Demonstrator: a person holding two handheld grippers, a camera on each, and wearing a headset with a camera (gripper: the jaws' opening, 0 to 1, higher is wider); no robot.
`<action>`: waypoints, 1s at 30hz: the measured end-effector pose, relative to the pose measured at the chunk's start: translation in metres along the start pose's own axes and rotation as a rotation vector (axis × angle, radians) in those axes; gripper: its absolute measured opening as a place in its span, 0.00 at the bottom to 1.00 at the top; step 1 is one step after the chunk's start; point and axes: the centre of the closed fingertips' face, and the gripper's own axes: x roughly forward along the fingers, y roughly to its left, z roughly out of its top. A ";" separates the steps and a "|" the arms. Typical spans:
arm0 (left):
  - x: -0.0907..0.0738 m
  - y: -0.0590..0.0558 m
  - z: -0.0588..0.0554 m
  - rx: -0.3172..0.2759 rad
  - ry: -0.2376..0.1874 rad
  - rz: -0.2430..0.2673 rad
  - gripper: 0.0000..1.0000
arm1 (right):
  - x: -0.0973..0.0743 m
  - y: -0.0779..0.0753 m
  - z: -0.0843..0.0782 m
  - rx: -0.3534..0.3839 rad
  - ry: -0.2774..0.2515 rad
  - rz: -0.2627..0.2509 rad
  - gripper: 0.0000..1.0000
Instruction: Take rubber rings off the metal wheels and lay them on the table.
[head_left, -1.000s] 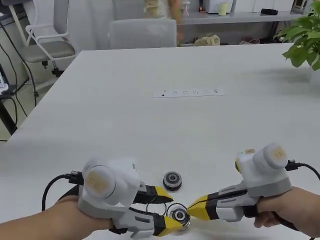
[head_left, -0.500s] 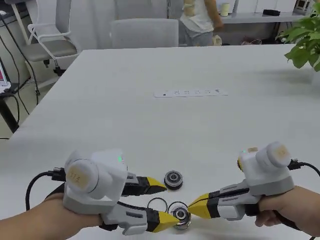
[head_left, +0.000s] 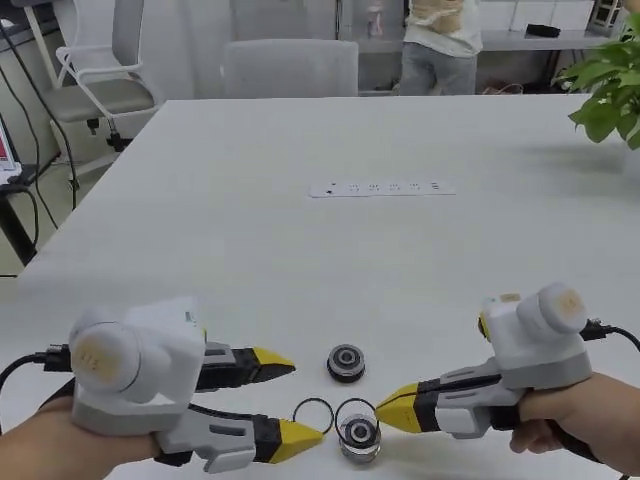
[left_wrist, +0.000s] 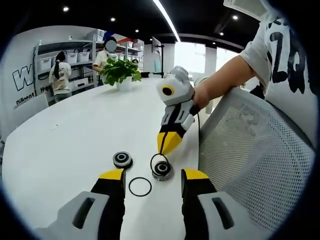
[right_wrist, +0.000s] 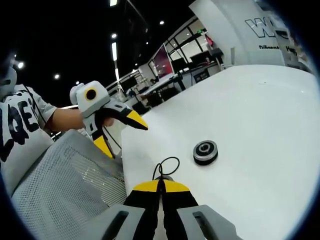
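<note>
My right claw (head_left: 388, 409) is pinched shut on a thin black rubber ring (right_wrist: 167, 166). Its loop stands up from the tips, just above a shiny metal wheel (head_left: 358, 436). My left claw (head_left: 307, 400) is spread wide and holds nothing. In the left gripper view a loose ring (left_wrist: 140, 186) lies flat on the surface (head_left: 300, 260) just ahead of its two yellow tips, in line with the gap between them. The two claws point toward each other, tips near but not touching. A second wheel (head_left: 346, 362), dark around its rim, sits just beyond them, apart from both claws.

The near edge of the surface runs close by the shiny wheel. In the left gripper view a mesh chair back (left_wrist: 250, 145) sits right off that edge. Ahead, the white surface lies open and wide as far as a flat power strip (head_left: 381, 187). A leafy plant (head_left: 606, 80) reaches in at the far right, a grey chair (head_left: 290, 66) stands at the far edge, and a person (head_left: 440, 40) is past it.
</note>
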 end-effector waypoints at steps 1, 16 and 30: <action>-0.001 0.001 -0.001 -0.003 0.000 0.005 0.42 | 0.000 0.000 0.001 0.001 -0.002 0.000 0.00; -0.015 0.008 -0.007 -0.028 -0.014 0.043 0.46 | 0.006 0.000 0.015 -0.009 -0.014 0.003 0.00; -0.029 0.020 -0.014 -0.048 -0.018 0.089 0.48 | 0.031 0.001 0.021 -0.018 0.001 0.021 0.00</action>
